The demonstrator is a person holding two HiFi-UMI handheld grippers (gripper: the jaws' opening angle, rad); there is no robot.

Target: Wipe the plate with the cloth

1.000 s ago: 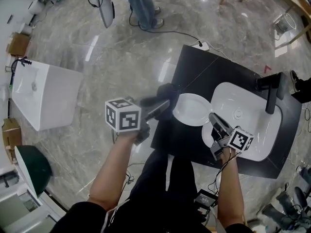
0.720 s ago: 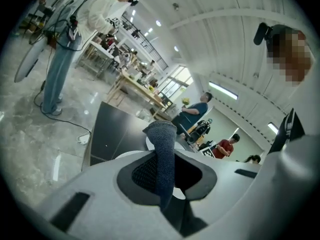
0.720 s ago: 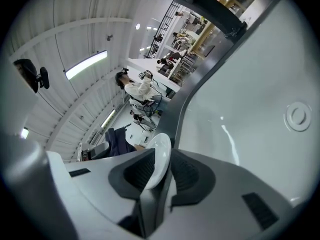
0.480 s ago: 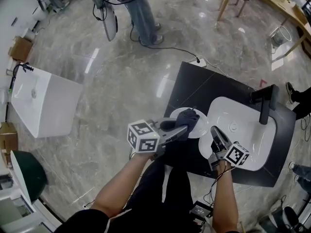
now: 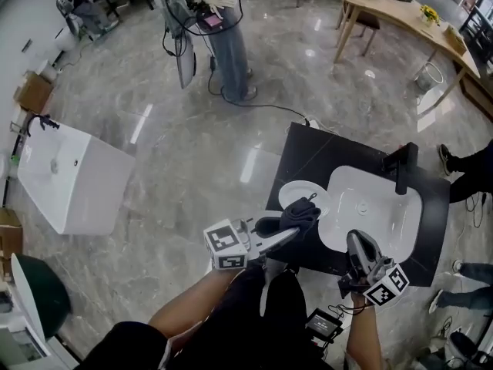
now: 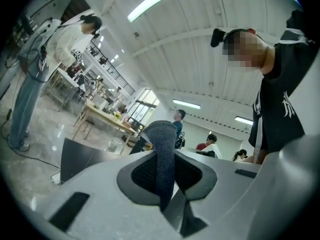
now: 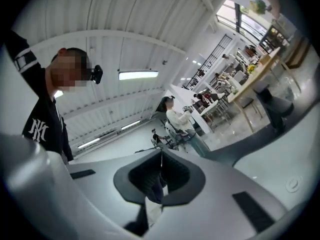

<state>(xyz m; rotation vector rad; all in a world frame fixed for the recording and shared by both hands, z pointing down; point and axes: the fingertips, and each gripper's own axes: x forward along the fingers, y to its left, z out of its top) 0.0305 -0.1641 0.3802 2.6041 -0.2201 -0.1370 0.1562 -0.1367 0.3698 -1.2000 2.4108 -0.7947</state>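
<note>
The white plate [image 5: 295, 194] lies on the black counter [image 5: 308, 156], left of the sink. My left gripper [image 5: 286, 234] is shut on a dark grey cloth [image 5: 300, 213], which bunches at the plate's near edge. In the left gripper view a strip of the cloth [image 6: 163, 149] stands clamped between the pads of the left gripper [image 6: 165, 176], which is raised and level. My right gripper [image 5: 357, 240] hovers over the sink's near rim; its jaws have just closed with nothing between them. In the right gripper view the pads of the right gripper [image 7: 160, 179] meet.
A white sink basin [image 5: 385, 230] with a black faucet [image 5: 401, 168] fills the counter's right side. On the floor stand a white block-shaped basin [image 5: 73, 172] at left and a person [image 5: 219, 18] at the back, with cables nearby. A wooden table [image 5: 400, 14] is at top right.
Both grippers have risen and drawn back toward me. The left one carried the cloth from the plate's left side to its near edge. The right one left the sink rim beside the plate.
</note>
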